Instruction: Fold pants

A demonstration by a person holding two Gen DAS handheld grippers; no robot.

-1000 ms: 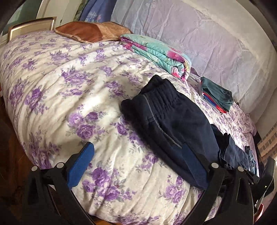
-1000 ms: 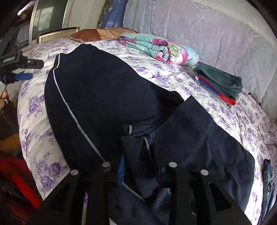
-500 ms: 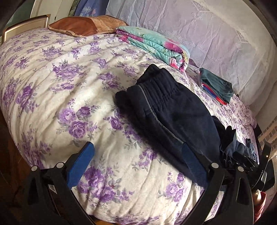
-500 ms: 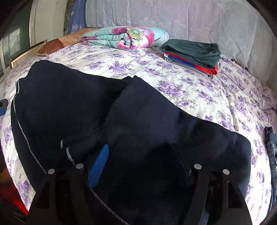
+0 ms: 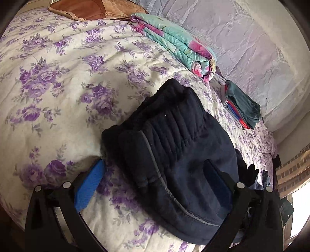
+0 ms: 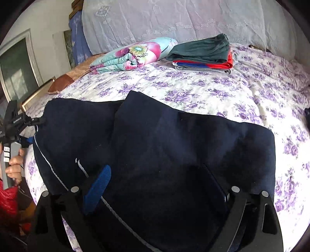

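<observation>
Pants [image 6: 174, 155] of dark navy fleece are spread on the bed [image 6: 193, 91] beneath both tongs, partly folded, with a thin pale stripe seen along one seam and a ribbed elastic waistband [image 5: 174, 124] bunched at the far end in the left view. The right tongs [image 6: 160, 192] are seen with their jaws opening wide over the cloth, blue pads apart and nothing pinched between them. The left tongs [image 5: 153, 184] are likewise held released, one pad over the bedspread and the other over the pants, with no fabric gripped. In the right view, the left tool is seen at the left edge, grasped by a hand [image 6: 14, 166] beside a red sleeve. Farther out, a quilted bedspread printed with purple roses is seen, soft and rumpled. On it, well apart from the pants, a folded turquoise and pink floral blanket [image 6: 133, 54] and a flat stack of green, red and blue garments [image 6: 203, 52] are laid. A brown pillow [image 5: 91, 9] lies at the head, and pale lace drapery [image 6: 174, 17] is hung behind.
</observation>
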